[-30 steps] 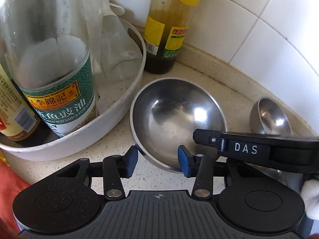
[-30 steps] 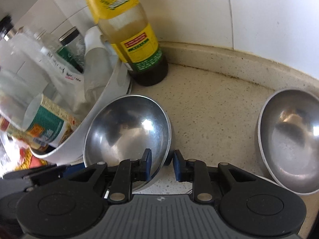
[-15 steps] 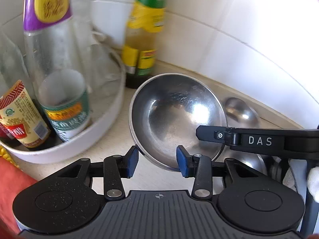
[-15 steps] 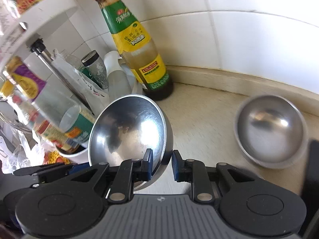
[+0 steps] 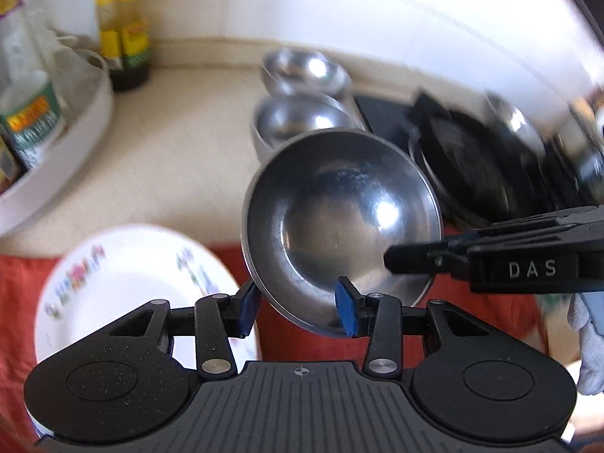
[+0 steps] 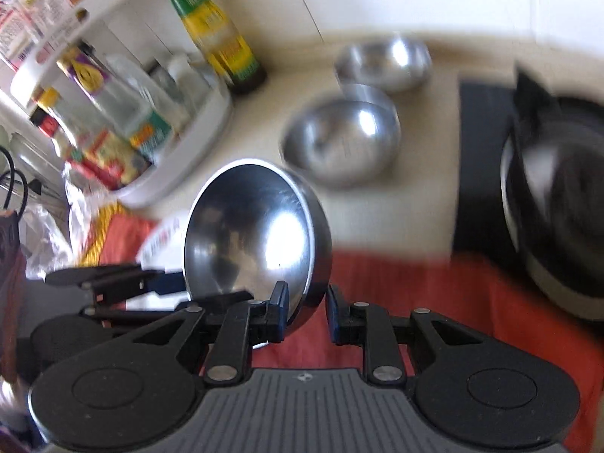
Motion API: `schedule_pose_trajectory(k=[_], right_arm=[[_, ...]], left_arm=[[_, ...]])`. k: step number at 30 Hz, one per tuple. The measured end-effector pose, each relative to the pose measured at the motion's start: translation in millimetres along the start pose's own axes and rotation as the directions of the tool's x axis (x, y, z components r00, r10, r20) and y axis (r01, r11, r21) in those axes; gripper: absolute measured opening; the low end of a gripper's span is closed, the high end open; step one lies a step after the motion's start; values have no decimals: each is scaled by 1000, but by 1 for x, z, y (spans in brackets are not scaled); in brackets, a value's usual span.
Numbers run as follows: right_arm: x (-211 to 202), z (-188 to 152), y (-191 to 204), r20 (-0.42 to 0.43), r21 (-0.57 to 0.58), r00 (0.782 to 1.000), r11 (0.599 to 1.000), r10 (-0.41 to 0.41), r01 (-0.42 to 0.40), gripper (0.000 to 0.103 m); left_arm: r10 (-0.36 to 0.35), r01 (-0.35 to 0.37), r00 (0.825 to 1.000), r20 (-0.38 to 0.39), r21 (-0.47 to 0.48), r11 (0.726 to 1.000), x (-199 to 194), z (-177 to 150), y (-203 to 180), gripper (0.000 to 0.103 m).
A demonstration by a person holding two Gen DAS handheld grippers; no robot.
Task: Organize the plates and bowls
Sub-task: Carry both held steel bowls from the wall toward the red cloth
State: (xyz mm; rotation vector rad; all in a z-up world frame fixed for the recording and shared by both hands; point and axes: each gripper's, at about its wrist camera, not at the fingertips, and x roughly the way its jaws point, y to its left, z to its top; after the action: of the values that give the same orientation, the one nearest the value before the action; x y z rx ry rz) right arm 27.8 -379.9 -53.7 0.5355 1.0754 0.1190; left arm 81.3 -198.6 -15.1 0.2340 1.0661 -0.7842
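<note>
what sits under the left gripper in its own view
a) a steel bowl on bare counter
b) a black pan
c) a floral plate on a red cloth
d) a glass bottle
c: in the left wrist view the white floral plate lies on the red cloth right beneath the left gripper, while the bottles and the other bowls sit farther off.

A white round rack (image 6: pixel 196 158) crowded with sauce bottles sits on the beige table (image 5: pixel 181 143), a yellow-labelled bottle (image 6: pixel 222 37) just beside it, a red cloth (image 6: pixel 434 302) nearer.
</note>
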Motion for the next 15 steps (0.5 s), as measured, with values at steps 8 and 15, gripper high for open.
schedule_pose_trajectory(k=[8, 15], right_arm=[[15, -25, -20, -79, 26, 996, 999, -37, 39, 27], [-15, -6, -26, 18, 24, 996, 996, -88, 87, 29]], left_arm=[[-23, 30, 992, -122, 56, 998, 26, -30, -16, 49], [-22, 24, 998, -55, 39, 999, 8, -16, -5, 55]])
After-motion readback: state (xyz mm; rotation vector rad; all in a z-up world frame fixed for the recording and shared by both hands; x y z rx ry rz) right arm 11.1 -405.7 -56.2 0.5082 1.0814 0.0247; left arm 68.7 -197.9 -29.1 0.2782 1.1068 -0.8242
